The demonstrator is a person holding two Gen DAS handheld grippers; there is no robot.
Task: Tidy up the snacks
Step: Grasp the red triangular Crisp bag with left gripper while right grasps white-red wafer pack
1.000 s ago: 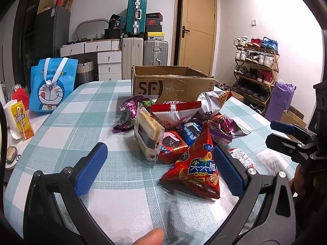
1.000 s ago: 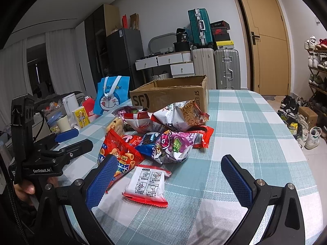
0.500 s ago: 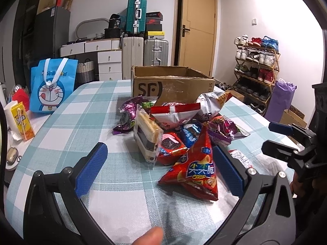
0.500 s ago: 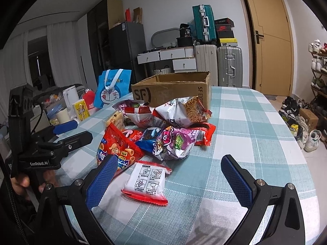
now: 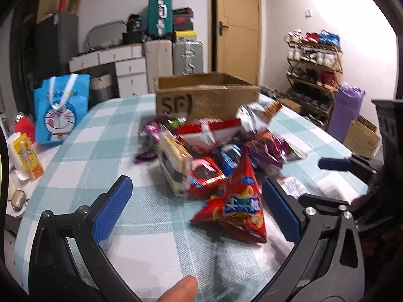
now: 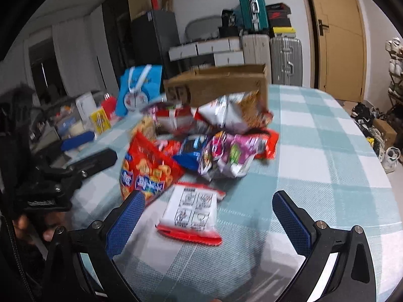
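Note:
A heap of snack packets lies mid-table before an open cardboard box [image 5: 206, 98] [image 6: 221, 85]. Nearest the left gripper [image 5: 196, 203] is a red triangular crisp bag [image 5: 236, 203] [image 6: 148, 168], lying between and just beyond its blue pads; the jaws are open and empty. A clear pack of wafers [image 5: 173, 161] leans left of it. The right gripper [image 6: 209, 216] is open too, with a white and red flat packet [image 6: 194, 211] on the cloth between its fingers. Purple packets [image 6: 231, 156] and a silver noodle bag [image 6: 226, 113] lie further back. Both views are blurred.
The checked tablecloth [image 5: 83, 161] runs to an edge on the right [image 6: 365, 166]. A blue cartoon bag [image 5: 60, 110], a yellow carton [image 5: 25, 156] and small items stand at the left. Suitcases, drawers, a door and a shoe rack [image 5: 314, 75] lie beyond.
Both grippers have moved forward toward the snack pile, which looms larger and blurred. The right gripper has come down over the white and red packet. Jaws stay open.

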